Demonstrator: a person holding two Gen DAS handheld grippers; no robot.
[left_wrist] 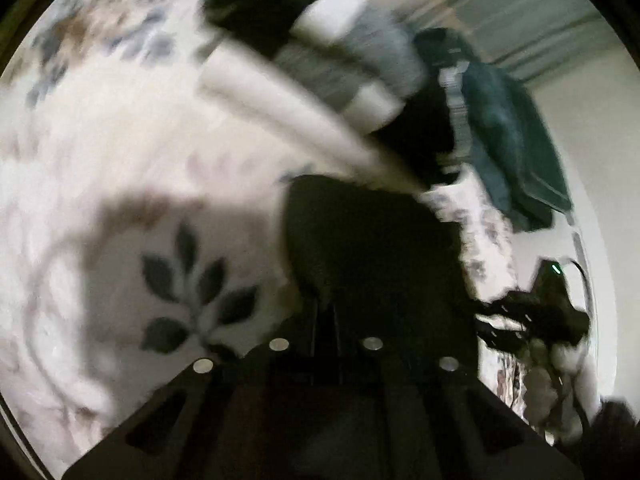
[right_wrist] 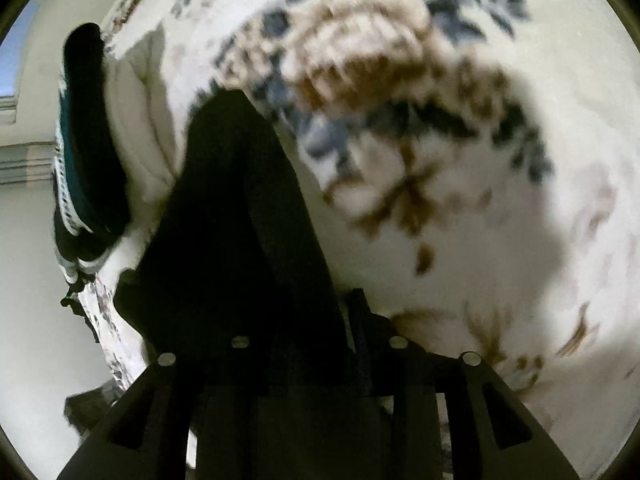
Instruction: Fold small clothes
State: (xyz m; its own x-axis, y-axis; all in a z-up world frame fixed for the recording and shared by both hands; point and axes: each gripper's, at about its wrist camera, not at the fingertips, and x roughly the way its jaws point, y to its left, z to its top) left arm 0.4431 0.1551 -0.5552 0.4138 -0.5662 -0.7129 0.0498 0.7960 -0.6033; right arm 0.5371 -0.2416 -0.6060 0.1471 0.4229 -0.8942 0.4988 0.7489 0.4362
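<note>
Black fabric bunched right against both lenses, filling the space between each pair of fingers; left gripper [left_wrist: 326, 312] clamped shut on the dark garment [left_wrist: 360, 240], jaws drawn together with cloth pinched between them; right gripper [right_wrist: 316, 320] part open, fingers set around a thick fold of the same dark garment [right_wrist: 240, 208], though too dark and blurred to tell whether the pads actually press on it. Held low over the bed [left_wrist: 100, 140], on a floral cover of white, blue-grey and brown, both grippers angled steeply down, probably to lay or flatten the piece for a fold. Garment plain black, soft and heavily creased, edges lost in shadow, shape not readable as a shirt, shorts or anything else. Beyond it, toward the edge of the bed, a stack of clothes [left_wrist: 340, 52] in black, white and grey bands, with a dark teal item [left_wrist: 516, 136] beside it, seemingly kept apart from the working area. Dark tangled gear with a small green light [left_wrist: 554, 268] off past the bed's edge, well clear of the fabric
</note>
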